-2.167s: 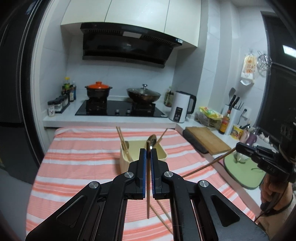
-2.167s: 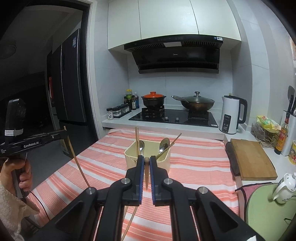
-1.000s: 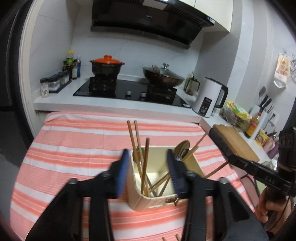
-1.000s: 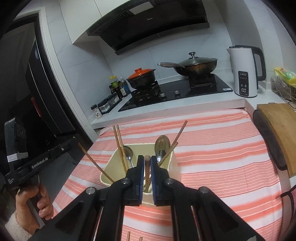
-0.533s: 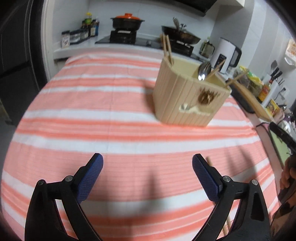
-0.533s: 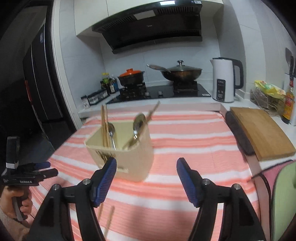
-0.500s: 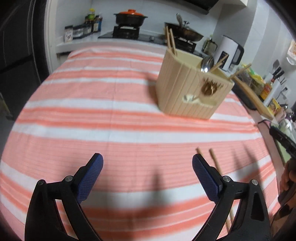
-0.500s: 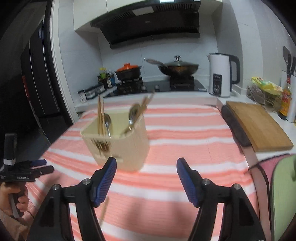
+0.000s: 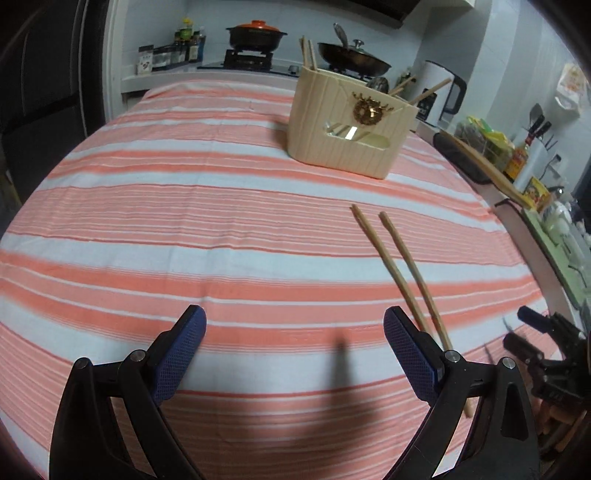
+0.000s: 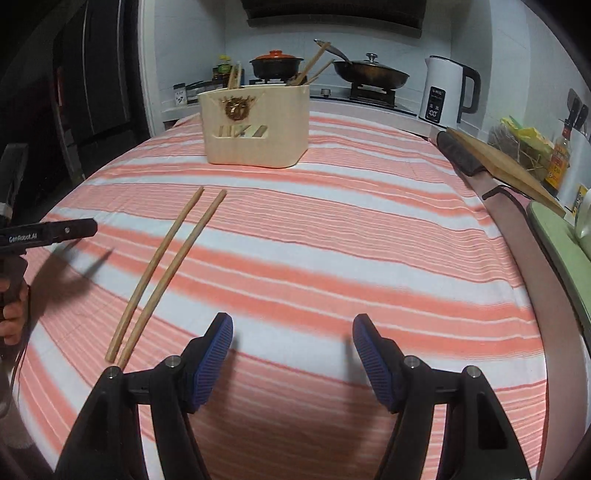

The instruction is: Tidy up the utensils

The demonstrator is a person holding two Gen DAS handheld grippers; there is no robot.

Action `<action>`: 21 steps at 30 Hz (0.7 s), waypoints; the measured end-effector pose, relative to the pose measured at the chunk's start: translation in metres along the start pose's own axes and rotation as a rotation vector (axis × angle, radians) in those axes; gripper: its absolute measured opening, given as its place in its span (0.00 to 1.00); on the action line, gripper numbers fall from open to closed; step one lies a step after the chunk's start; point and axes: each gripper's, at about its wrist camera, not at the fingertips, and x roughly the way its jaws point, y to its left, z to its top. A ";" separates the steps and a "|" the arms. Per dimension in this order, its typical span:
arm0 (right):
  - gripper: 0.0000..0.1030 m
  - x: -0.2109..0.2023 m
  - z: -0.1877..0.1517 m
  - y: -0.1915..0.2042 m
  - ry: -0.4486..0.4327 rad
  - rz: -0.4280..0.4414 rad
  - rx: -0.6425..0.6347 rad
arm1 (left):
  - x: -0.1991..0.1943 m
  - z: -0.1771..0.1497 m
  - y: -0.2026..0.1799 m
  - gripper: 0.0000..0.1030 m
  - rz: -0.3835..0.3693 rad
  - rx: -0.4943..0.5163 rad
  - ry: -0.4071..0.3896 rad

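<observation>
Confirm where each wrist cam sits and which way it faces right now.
Left wrist: low over the striped cloth, facing the utensil holder; open left gripper below, right gripper at right edge.
Right wrist: same height, facing the stove; open right gripper, left gripper at left.
Shared: holder, two loose chopsticks, kettle.

Home kitchen, small, dim light.

I see a stove (image 10: pixel 373 96) at top centre of the right wrist view with an orange-lidded clay pot (image 10: pixel 275 64) and a lidded wok (image 10: pixel 370 74) on it, range hood (image 10: pixel 334 11) above, white electric kettle (image 10: pixel 448 92) to its right. Spice jars (image 9: pixel 168 55) sit upper left of the left wrist view. Cutting board (image 10: pixel 502 162) and sauce bottle (image 10: pixel 559 160) at right edge. Striped cloth (image 10: pixel 332 236) covers the table.
</observation>
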 end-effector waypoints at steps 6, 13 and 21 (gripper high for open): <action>0.67 -0.023 -0.013 0.037 -0.029 0.165 -0.087 | 0.003 -0.002 -0.030 0.94 -0.027 0.056 0.007; 0.45 -0.014 -0.025 0.080 0.055 0.237 -0.178 | 0.005 -0.004 -0.021 0.94 -0.017 0.018 0.018; 0.09 0.004 -0.015 0.077 0.092 0.199 -0.123 | 0.004 -0.006 -0.020 0.94 -0.008 0.008 0.019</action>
